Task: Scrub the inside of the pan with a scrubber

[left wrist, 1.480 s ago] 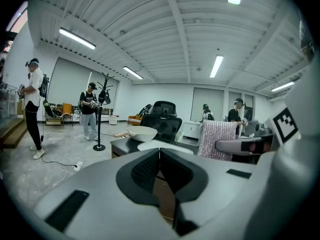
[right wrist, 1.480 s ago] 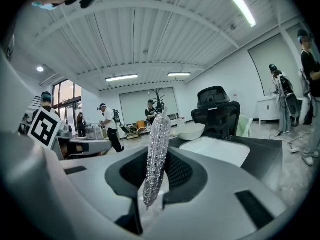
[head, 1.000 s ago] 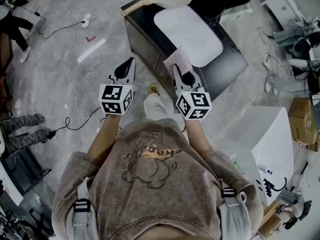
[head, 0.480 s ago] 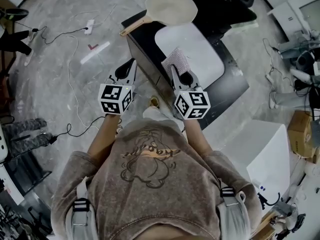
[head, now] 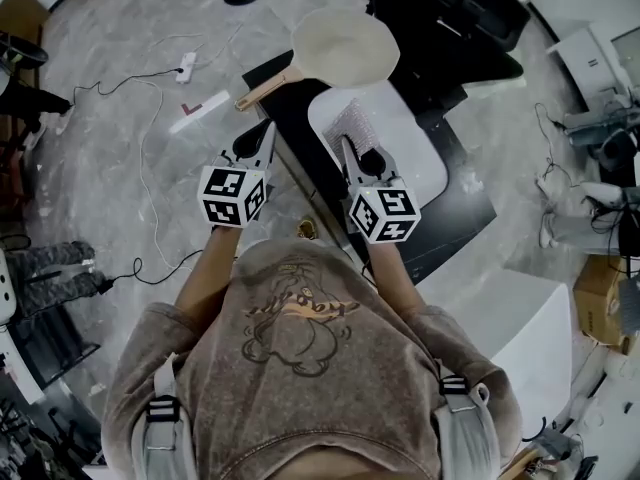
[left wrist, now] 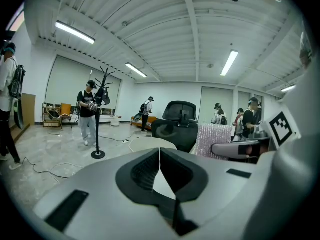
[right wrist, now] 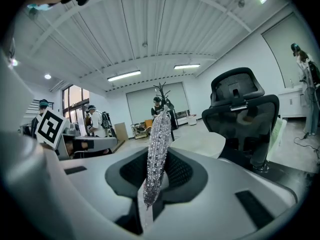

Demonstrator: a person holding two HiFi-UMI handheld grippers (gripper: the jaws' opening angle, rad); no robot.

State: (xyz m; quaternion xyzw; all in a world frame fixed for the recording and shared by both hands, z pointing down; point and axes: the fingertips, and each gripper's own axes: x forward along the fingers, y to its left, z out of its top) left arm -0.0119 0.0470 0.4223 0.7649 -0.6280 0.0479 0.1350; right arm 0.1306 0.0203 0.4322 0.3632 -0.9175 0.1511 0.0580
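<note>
- Floor (head: 130, 168): grey, with cables running across it; it surrounds the work area.
- Tabletop (head: 465, 193): black, set at a diagonal in the head view.
- White board (head: 425, 153): a rounded panel lying flat on the tabletop.
- Pan (head: 345, 46): cream-coloured, upright on the far end of the tabletop, just beyond the white board. Its wooden handle points to the left, past the tabletop edge. The pan lies ahead of both hand-held grippers and is clear of both.
- Right hand-held gripper (head: 349, 146): held above the near end of the white board, jaws clenched on the scrubber. In the right gripper view the right hand-held gripper (right wrist: 154, 159) clamps the lower part of the pad, which stands upright between the jaws.
- Left hand-held gripper (head: 260, 133): held over the floor, beside the left edge of the tabletop. In the left gripper view its jaws (left wrist: 159, 153) are pressed together with nothing between them.
- Scrubber (head: 352, 123): a glittery silver pad projecting forward from the right jaws, above the white board, well short of the pan and not touching it.
</note>
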